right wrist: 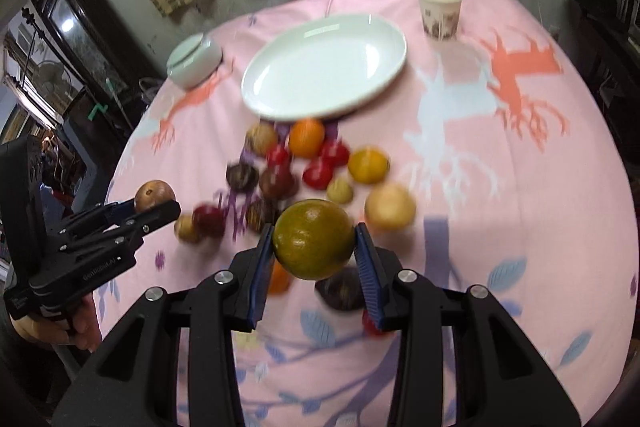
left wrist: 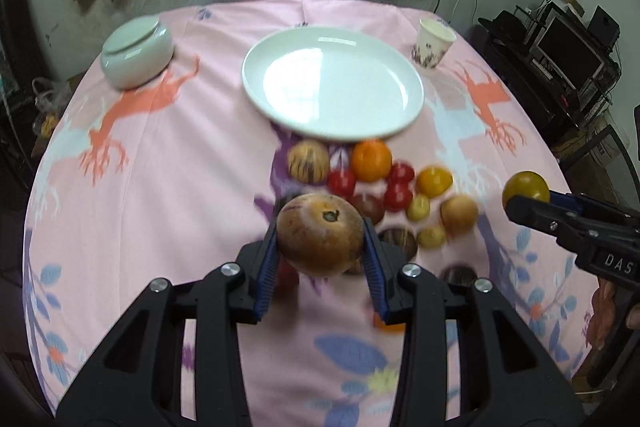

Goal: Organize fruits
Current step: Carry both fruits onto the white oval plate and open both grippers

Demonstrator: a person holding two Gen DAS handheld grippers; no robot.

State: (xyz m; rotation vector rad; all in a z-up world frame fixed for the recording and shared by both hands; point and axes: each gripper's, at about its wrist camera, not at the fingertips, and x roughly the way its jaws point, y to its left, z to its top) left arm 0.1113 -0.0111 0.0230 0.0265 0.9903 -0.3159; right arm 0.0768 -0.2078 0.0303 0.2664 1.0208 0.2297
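Observation:
My left gripper (left wrist: 322,241) is shut on a brown round fruit (left wrist: 320,233) and holds it above the table; it also shows in the right wrist view (right wrist: 154,195). My right gripper (right wrist: 314,245) is shut on a green-yellow citrus fruit (right wrist: 314,239), seen too in the left wrist view (left wrist: 525,187). A pile of several fruits lies on the pink cloth: an orange (left wrist: 371,160), red fruits (left wrist: 342,183), yellow ones (left wrist: 434,181) and dark ones (right wrist: 278,183). An empty white plate (left wrist: 332,83) sits just beyond the pile (right wrist: 324,67).
A pale green lidded bowl (left wrist: 136,53) stands at the far left of the table. A paper cup (left wrist: 434,43) stands at the far right. A curtained wall lies behind. Shelves with electronics (left wrist: 568,51) stand to the right of the table.

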